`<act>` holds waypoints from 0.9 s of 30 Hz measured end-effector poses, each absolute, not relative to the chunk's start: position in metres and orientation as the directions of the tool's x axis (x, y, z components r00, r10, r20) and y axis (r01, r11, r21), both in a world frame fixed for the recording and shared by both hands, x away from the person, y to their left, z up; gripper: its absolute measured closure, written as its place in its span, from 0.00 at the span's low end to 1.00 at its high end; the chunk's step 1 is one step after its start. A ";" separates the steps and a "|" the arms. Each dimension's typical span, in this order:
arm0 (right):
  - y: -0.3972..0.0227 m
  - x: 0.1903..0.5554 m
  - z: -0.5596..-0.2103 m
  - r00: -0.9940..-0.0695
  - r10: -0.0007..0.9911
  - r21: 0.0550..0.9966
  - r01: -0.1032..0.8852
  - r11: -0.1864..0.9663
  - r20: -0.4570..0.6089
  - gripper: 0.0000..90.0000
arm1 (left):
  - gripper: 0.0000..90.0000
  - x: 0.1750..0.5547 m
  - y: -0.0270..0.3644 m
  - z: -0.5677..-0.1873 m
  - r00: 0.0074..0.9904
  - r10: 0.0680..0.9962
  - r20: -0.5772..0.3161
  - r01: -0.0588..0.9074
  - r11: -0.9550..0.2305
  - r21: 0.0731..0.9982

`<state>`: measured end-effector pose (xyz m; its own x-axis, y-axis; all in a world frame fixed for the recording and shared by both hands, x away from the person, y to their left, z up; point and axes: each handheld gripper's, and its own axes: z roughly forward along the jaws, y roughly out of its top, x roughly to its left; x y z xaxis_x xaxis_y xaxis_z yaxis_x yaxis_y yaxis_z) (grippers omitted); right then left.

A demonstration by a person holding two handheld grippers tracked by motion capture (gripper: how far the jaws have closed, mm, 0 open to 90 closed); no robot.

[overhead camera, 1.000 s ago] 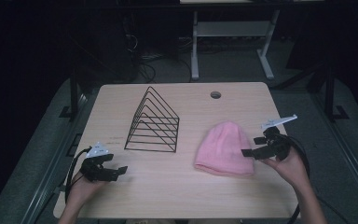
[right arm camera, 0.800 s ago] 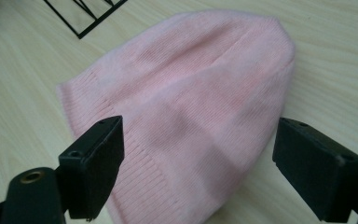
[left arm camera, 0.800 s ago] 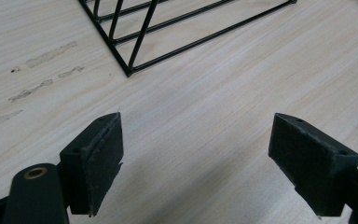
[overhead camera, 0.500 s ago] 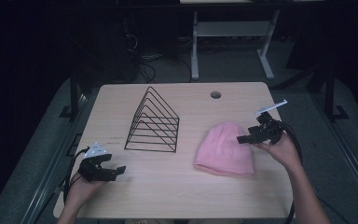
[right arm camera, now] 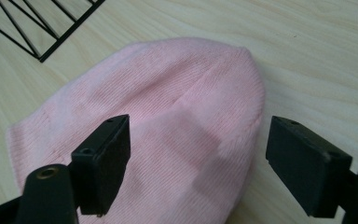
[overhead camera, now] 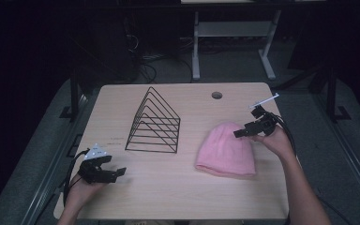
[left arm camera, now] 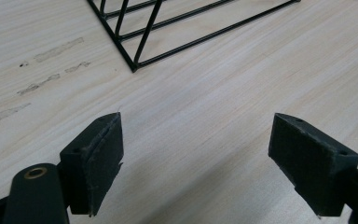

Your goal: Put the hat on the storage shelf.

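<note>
Your right gripper (overhead camera: 242,132) hovers over the crown end of the pink beanie (overhead camera: 227,151), which lies flat on the wooden table (overhead camera: 178,187), right of the black wire rack (overhead camera: 155,123). Its jaws have just been closing a little, yet stand wide apart, one above the knit and one past its edge, gripping nothing. Your left gripper (overhead camera: 116,173) sits near the table's front left corner, jaws spread over bare wood. No label or writing can be read on the beanie; faint smudges on the table (left arm camera: 51,49) are illegible.
</note>
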<state>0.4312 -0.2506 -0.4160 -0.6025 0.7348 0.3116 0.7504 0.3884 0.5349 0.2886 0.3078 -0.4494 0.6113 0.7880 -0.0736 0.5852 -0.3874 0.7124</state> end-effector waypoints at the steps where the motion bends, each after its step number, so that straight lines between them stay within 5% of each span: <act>1: -0.250 0.434 -0.418 -0.602 0.736 0.529 0.752 0.393 0.310 0.24 | 0.20 0.289 0.309 -0.449 0.615 0.786 -0.065 0.581 -0.396 0.711; 11: -0.244 0.454 -0.429 -0.577 0.755 0.481 0.781 0.399 0.311 0.28 | 0.20 0.290 0.311 -0.449 0.611 0.788 -0.072 0.589 -0.392 0.707; 27: -0.242 0.466 -0.445 -0.573 0.749 0.431 0.799 0.420 0.333 0.59 | 0.20 0.292 0.312 -0.451 0.608 0.791 -0.075 0.592 -0.388 0.707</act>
